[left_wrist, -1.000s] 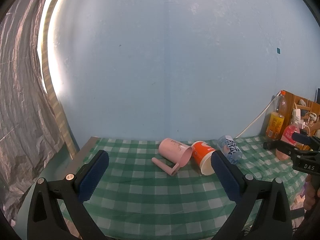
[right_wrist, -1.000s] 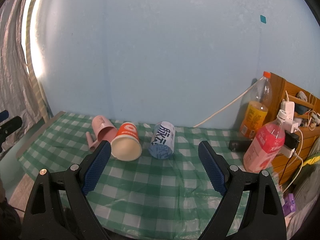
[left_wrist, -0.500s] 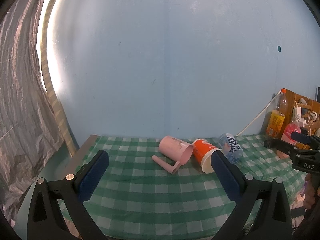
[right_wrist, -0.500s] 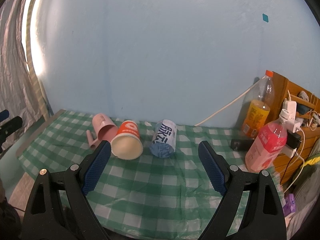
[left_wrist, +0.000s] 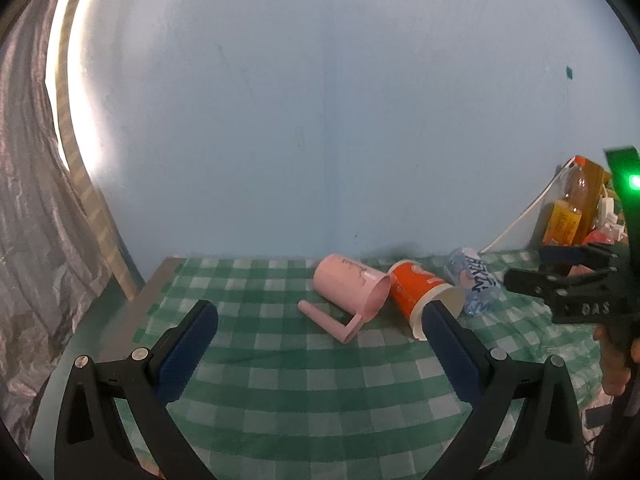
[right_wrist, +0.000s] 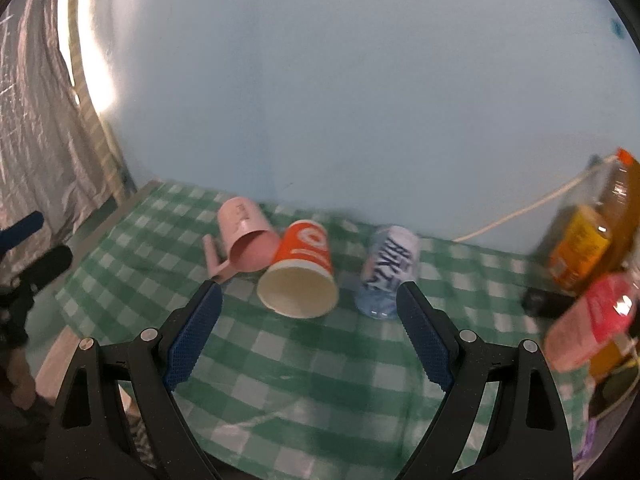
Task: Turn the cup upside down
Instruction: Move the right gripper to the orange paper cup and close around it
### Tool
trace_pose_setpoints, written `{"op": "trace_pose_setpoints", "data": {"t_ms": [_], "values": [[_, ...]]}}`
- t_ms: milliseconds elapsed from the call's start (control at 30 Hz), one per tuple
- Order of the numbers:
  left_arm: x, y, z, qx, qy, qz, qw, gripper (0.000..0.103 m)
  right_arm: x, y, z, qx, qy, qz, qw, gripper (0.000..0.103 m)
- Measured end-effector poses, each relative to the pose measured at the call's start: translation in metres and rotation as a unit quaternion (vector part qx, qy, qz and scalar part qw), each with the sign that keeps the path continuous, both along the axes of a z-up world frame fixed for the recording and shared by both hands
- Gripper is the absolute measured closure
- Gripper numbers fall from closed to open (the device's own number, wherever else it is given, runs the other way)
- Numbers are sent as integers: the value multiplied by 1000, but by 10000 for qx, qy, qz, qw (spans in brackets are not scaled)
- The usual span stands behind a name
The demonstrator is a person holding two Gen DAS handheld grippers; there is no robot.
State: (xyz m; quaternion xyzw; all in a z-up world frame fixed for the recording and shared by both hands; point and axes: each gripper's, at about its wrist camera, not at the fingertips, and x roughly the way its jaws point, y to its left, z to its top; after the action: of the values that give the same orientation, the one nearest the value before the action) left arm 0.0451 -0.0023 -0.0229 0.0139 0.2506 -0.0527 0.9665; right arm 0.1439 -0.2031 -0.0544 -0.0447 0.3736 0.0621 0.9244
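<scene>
Three cups lie on their sides in a row on the green checked tablecloth [left_wrist: 304, 380]: a pink cup with a handle [left_wrist: 350, 292], an orange paper cup [left_wrist: 420, 298] and a clear blue-printed cup [left_wrist: 474, 286]. In the right wrist view the pink cup [right_wrist: 246, 236], orange cup [right_wrist: 300, 276] and blue-printed cup [right_wrist: 386, 270] face me with their mouths. My left gripper [left_wrist: 316, 340] is open and empty, short of the pink cup. My right gripper [right_wrist: 308, 332] is open and empty, just short of the orange cup; it also shows at the right of the left wrist view [left_wrist: 560, 280].
An orange drink bottle [right_wrist: 588, 240] and a red drink bottle [right_wrist: 588, 328] stand at the right by a wooden shelf. A white cable [right_wrist: 520, 212] runs along the blue wall. The table's left edge [right_wrist: 100, 224] drops off beside a grey curtain.
My right gripper has moved forward and down towards the orange and blue-printed cups, which look larger. My left gripper has edged slightly closer to the pink cup. The cups have not moved.
</scene>
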Motion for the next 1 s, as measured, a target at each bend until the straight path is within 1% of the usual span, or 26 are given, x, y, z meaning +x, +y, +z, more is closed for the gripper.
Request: {"op": "trace_pose_setpoints", "data": {"t_ms": [167,267,300,367,433,500,567,700,767,1000], "values": [[33,-8,-4,16,152,-63,9999,0,46,5,-12,75,496,51,9987,15],[58,-11,-8,11,299,-103,9995,0,76,3,-22,115,783,-47,9969,15],[70,-13,-10,3,440,-68,9990,0,87,1,-27,127,910,-103,9957,15],[86,-12,-14,-19,552,-58,9985,0,106,-1,-37,133,1151,-174,9931,15],[100,-12,-19,106,697,110,9975,0,123,-3,-48,135,1399,-252,9898,15],[109,-12,-21,127,708,90,9974,0,137,-5,-57,141,1612,-278,9864,15],[122,-12,-25,114,896,77,9959,0,147,-8,-64,203,1756,-303,9838,15],[135,-15,-30,98,1051,53,9944,0,163,-8,-78,311,2107,-237,9768,15],[136,-17,-32,90,1085,25,9941,0,167,-3,-83,274,2193,-199,9751,15],[136,-17,-33,27,1064,-18,9943,0,181,2,-102,225,2590,-158,9655,15]]}}
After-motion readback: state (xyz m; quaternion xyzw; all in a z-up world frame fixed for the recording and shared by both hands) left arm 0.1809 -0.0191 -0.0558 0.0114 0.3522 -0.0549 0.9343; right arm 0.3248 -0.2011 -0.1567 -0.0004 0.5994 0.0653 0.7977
